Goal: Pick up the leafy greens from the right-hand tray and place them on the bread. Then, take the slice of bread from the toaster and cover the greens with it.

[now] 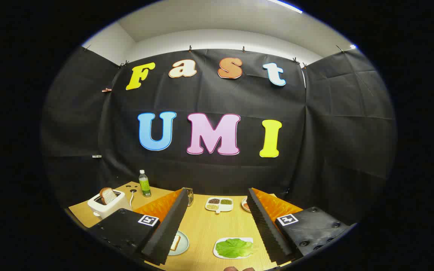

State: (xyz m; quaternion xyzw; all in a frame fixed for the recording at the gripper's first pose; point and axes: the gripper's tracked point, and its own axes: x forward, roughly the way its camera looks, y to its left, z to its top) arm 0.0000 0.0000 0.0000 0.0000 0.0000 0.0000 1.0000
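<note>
Greens (234,247), crinkly leaf on white tray (220,253), btwn wide-open tool (217,235) fingers.

The gripper view rides above the table (205,229), looking forward and level toward the booth's back wall — the toaster (106,205) sits well ahead to the left, the greens (234,247) close below, between the wide-apart fingers (171,226) of the gripper (217,229).
</note>
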